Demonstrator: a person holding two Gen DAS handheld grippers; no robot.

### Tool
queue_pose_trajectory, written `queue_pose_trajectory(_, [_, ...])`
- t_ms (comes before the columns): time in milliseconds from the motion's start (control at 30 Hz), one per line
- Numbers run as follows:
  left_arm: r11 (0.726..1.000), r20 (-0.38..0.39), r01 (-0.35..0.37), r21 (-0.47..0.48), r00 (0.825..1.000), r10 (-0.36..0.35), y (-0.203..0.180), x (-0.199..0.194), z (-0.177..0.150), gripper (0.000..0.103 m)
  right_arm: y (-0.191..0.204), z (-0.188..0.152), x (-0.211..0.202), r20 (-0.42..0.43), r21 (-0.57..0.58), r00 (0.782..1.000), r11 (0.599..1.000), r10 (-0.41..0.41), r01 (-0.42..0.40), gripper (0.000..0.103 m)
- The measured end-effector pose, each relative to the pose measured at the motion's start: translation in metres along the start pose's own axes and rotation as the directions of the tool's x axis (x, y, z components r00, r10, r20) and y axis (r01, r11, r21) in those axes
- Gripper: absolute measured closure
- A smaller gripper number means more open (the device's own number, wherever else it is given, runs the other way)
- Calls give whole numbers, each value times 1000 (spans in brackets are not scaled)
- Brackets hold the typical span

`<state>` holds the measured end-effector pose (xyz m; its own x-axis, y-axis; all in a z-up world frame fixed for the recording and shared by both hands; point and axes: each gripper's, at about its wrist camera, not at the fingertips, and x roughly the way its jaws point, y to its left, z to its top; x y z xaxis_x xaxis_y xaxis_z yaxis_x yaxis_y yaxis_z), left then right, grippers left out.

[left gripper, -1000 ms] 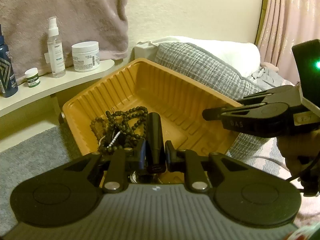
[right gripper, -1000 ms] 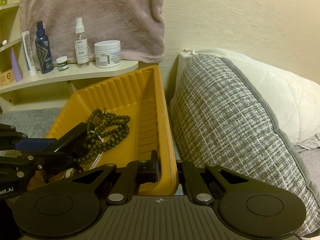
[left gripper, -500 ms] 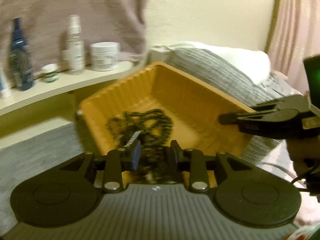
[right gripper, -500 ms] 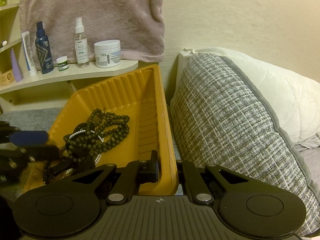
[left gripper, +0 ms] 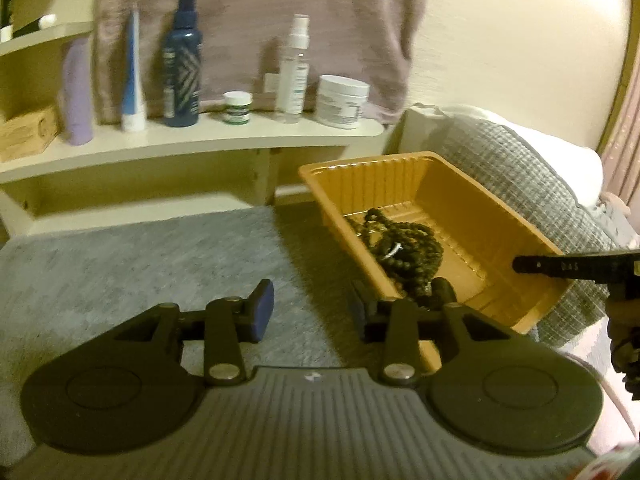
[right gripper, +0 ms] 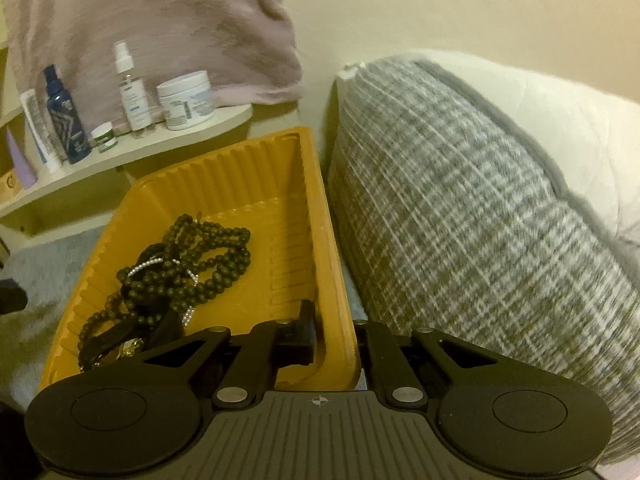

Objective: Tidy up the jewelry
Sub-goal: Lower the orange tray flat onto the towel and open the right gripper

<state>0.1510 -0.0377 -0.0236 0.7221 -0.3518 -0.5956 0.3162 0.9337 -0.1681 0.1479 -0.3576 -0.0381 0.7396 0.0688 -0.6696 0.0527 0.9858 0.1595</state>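
Note:
An orange ribbed tray [left gripper: 400, 164] [right gripper: 224, 152] stands on the grey carpet against a pillow. In it lies a tangle of dark bead strands [left gripper: 408, 248] [right gripper: 192, 256], with a black strap-like piece [right gripper: 116, 330] at the near end. My left gripper [left gripper: 312, 308] hovers over the carpet just left of the tray. Its jaws are opening and nothing is between them. My right gripper [right gripper: 334, 336] is shut on the tray's right wall, one finger inside and one outside. The left wrist view shows it reaching over the tray from the right [left gripper: 560, 266].
A low cream shelf [left gripper: 192, 144] behind the carpet holds several bottles, tubes and jars. A pinkish towel [left gripper: 260, 20] hangs on the wall above it. A grey checked pillow [right gripper: 480, 220] presses against the tray's right side. The grey carpet [left gripper: 140, 260] spreads out to the left.
My left gripper let go of a black cylinder over the tray, swung left out of the tray to above the carpet, and its jaws spread. The right gripper kept its hold and rolled slightly.

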Motion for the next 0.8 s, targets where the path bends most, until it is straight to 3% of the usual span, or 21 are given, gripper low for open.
queue_pose_trajectory(200, [999, -5, -23, -30, 1000, 23, 2, -4, -6, 56, -20, -11, 5, 8, 107, 998, 992, 69, -69, 96])
queue_pose_trajectory(267, [999, -4, -32, -34, 999, 32, 0, -5, -8, 48, -21, -13, 4, 23, 114, 996, 990, 84, -86, 92])
queue_pose_trajectory(333, [998, 3, -41, -41, 999, 41, 0, -7, -10, 45, -24, -12, 0, 45, 114, 994, 989, 95, -100, 62])
queue_pose_trajectory(367, [998, 5, -47, -46, 999, 48, -1, -8, -10, 39, -24, -13, -4, 66, 116, 993, 987, 101, -108, 33])
queue_pose_trajectory(400, [997, 9, -55, -51, 998, 56, -1, -9, -11, 36, -26, -13, -8, 90, 117, 991, 986, 104, -114, 29])
queue_pose_trajectory(567, [993, 30, -97, -71, 995, 100, 0, -17, -14, 14, -24, -13, -26, 125, 70, 986, 991, 106, -115, 28])
queue_pose_trajectory(800, [979, 43, -152, -138, 986, 159, 6, -31, -21, 2, -12, -12, -59, 177, 23, 982, 997, 71, -76, 22])
